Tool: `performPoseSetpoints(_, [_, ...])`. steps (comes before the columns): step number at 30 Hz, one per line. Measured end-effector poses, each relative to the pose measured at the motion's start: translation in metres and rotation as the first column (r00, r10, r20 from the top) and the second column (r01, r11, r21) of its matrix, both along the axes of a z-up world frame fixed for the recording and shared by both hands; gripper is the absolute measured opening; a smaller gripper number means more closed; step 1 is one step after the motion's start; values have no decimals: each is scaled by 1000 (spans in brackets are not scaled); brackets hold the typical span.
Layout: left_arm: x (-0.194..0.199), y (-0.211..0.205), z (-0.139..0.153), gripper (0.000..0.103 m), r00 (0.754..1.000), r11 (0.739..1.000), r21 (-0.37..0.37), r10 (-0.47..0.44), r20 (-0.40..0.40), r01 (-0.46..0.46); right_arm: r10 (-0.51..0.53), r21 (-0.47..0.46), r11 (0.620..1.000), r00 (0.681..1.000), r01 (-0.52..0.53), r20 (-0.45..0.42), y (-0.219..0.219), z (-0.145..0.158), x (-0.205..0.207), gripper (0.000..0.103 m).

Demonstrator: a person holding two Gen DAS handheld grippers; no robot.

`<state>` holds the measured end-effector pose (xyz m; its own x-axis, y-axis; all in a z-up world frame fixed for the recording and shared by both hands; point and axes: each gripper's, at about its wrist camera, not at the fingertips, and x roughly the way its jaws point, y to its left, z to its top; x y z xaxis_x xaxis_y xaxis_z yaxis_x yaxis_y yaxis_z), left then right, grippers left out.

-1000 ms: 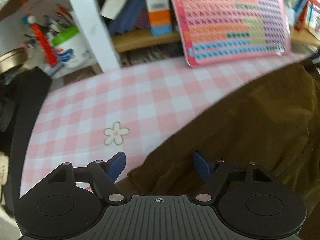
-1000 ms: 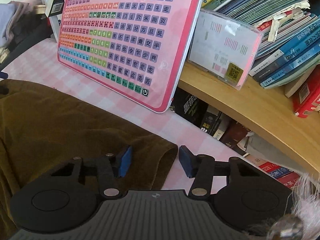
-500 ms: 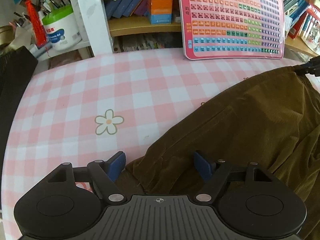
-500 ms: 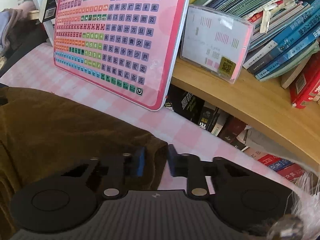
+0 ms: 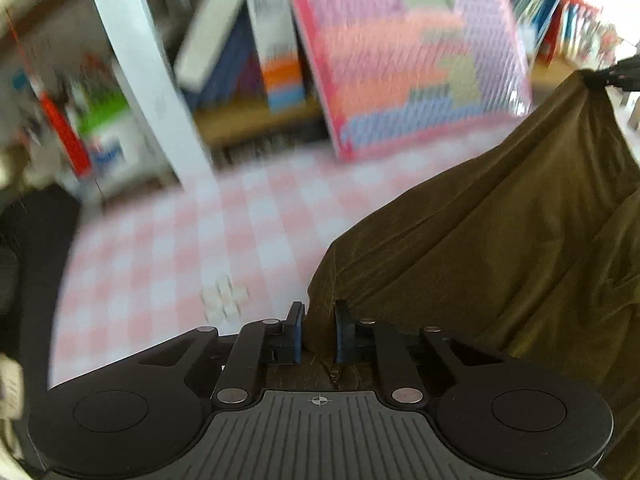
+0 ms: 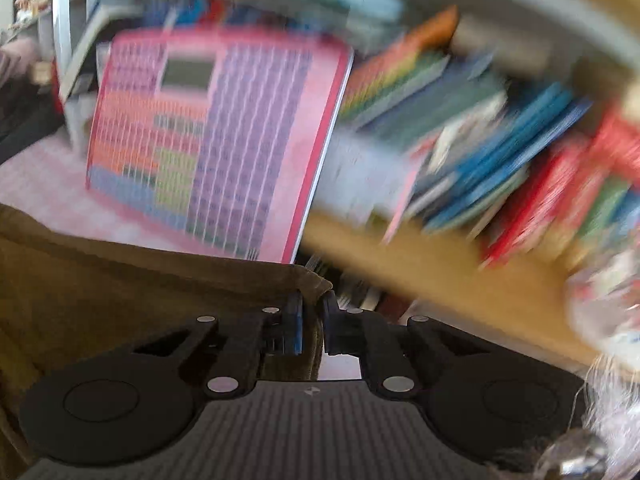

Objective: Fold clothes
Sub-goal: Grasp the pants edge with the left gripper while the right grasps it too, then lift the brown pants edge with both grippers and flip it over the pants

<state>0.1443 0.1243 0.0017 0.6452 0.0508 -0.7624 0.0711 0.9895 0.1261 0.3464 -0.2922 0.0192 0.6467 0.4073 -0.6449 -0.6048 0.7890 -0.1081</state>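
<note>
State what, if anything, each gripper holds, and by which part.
Both hold the brown garment: the left gripper is shut on a corner of its edge, the right gripper on another corner.

Left gripper (image 5: 318,330) went from open to clamped on the brown garment (image 5: 500,240) corner; right gripper (image 6: 312,326) clamped too. Garment edge now lifted off the checked tablecloth (image 5: 208,240).
</note>
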Motion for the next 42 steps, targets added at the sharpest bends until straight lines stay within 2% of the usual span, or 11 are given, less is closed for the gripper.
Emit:
performPoseSetpoints(6, [-70,-15,44,14,981,995,31,-99,167,95,-104,90,992,987,93,121,-40,48,-85,8])
performPoseSetpoints(11, [-137,-44,46,14,958,988,55,-151,245,142,-202,158,971,969,179,144,-82,62,-181,8])
performPoseSetpoints(15, [-175,-59,30,16,957,988,31,-156,245,153,-279,153,952,957,264,83,-106,42,-256,8])
performPoseSetpoints(22, [-220,-66,-7,26,978,987,18,-162,133,161,-382,7,924,924,382,-21,-116,-15,-342,8])
performPoseSetpoints(26, [-244,-61,-10,35,985,994,-15,-106,134,109,-440,-49,898,894,438,-80,-120,-30,-367,10])
performPoseSetpoints(28, [-257,-55,-7,38,989,997,-62,-35,143,45,-470,-72,883,876,465,-110,-122,-37,-380,21])
performPoseSetpoints(31, [-276,-43,-1,41,978,968,-229,143,149,-107,-521,-31,850,832,525,-189,-128,-33,-397,31])
performPoseSetpoints(33, [-287,-33,-6,49,948,864,-452,300,107,-223,-521,61,826,801,560,-295,-132,-27,-404,38])
performPoseSetpoints(36, [-296,-20,-22,50,879,575,-746,475,-31,-337,-473,237,737,733,633,-489,-137,-26,-403,44])
performPoseSetpoints(37, [-295,-18,-29,50,860,488,-798,505,-72,-353,-453,286,686,701,669,-550,-139,-27,-400,44])
performPoseSetpoints(42, [-280,-15,-53,52,777,174,-903,588,-224,-392,-377,391,447,566,804,-733,-142,-40,-383,46])
